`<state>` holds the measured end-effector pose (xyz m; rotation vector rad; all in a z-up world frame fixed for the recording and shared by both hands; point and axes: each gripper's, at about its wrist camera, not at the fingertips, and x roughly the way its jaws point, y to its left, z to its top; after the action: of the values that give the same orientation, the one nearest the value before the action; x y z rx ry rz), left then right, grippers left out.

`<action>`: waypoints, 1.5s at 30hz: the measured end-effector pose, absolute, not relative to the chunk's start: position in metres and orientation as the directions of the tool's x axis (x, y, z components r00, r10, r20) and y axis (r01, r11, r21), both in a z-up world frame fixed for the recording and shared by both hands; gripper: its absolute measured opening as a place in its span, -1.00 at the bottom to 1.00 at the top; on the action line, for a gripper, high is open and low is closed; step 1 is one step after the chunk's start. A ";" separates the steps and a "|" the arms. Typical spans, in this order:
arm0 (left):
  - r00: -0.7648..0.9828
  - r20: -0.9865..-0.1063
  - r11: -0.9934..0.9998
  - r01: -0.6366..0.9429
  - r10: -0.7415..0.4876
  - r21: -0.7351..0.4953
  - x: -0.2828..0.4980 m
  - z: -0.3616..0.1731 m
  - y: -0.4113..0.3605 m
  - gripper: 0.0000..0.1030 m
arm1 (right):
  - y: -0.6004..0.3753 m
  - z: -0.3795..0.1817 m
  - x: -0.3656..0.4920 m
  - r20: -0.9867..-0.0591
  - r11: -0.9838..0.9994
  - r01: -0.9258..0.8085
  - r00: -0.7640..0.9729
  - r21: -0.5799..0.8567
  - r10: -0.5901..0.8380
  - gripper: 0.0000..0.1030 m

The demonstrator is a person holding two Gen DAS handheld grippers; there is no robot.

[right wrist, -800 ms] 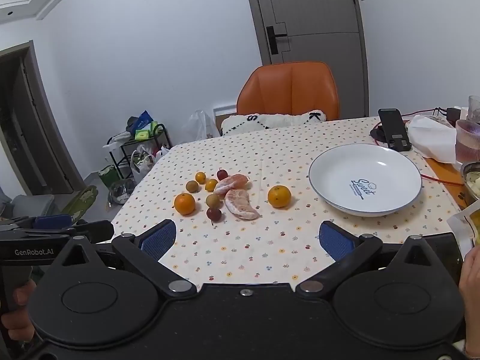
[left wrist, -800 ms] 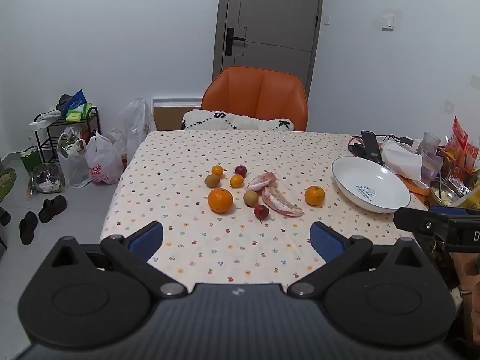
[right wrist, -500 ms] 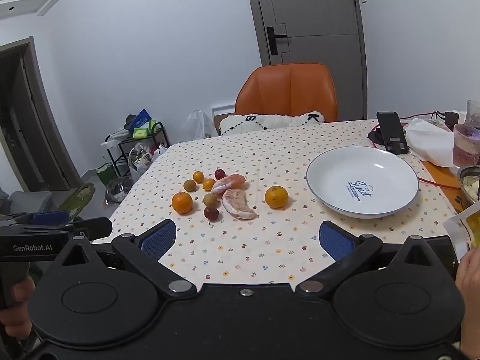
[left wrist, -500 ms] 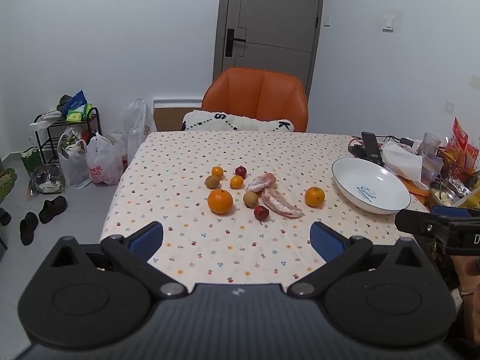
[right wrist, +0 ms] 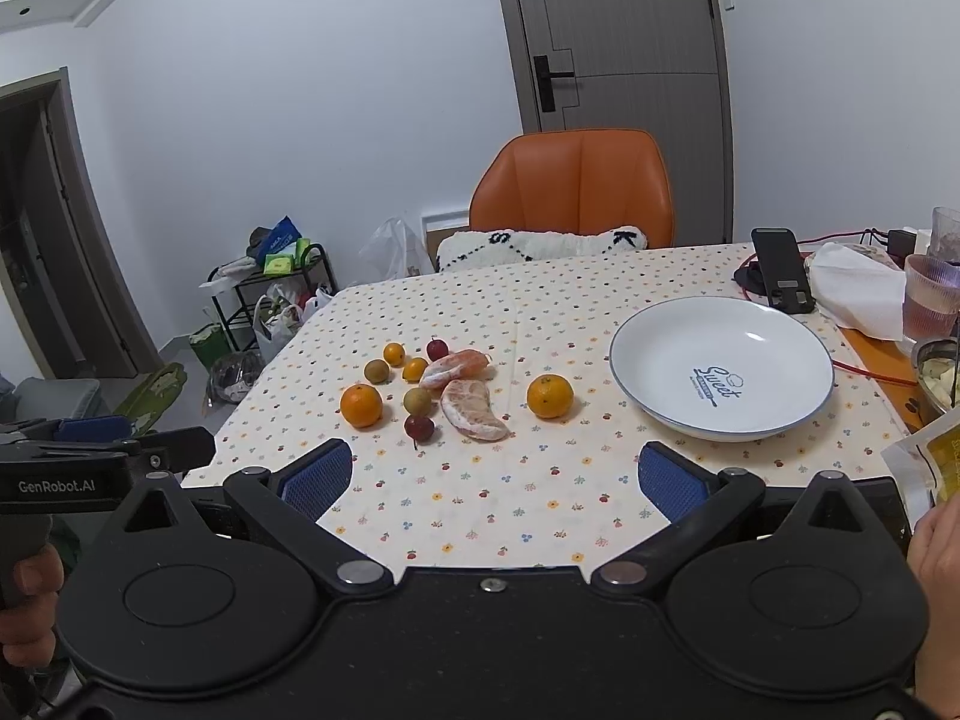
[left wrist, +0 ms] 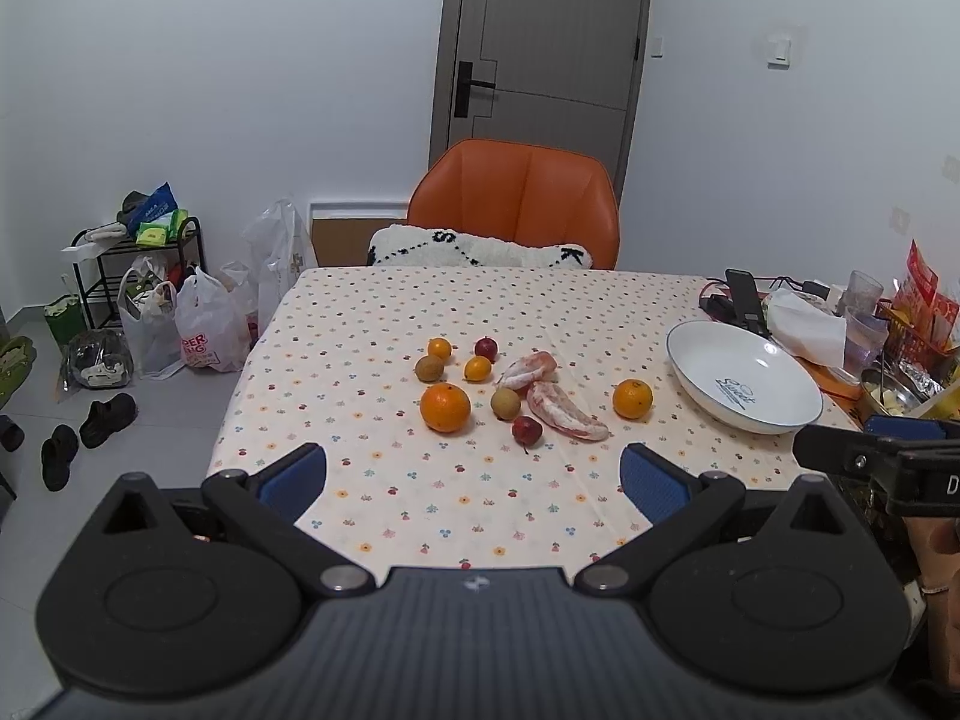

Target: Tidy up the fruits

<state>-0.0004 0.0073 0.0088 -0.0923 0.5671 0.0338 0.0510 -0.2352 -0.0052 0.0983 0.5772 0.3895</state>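
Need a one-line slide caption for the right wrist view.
Open right gripper faces scattered oranges, small fruits and peeled citrus segments on a dotted tablecloth, empty white plate to the right.

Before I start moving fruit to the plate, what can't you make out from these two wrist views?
- Metal bowl contents: right wrist view, cut off by the frame edge.
- Yellow packet: same view, cut off by the edge and partly behind the hand.
- Small brown fruits: left wrist view, too small to identify.
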 end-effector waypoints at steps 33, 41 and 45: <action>0.855 -0.518 0.995 -0.061 0.012 -0.077 -0.007 0.012 0.011 1.00 | -0.234 -0.001 0.049 -0.511 0.927 -0.329 0.773 0.182 0.375 1.00; 0.864 -0.503 0.996 -0.046 -0.001 -0.080 -0.007 0.012 0.009 1.00 | -0.235 -0.003 0.049 -0.513 0.922 -0.340 0.767 0.184 0.385 1.00; 0.864 -0.503 0.995 -0.051 0.004 -0.081 -0.006 0.011 0.010 1.00 | -0.233 -0.004 0.049 -0.508 0.918 -0.350 0.766 0.186 0.395 1.00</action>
<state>-0.0063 0.0100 0.0108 -0.0932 0.5263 0.0288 0.0493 -0.2330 -0.0038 0.0822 0.5697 0.4046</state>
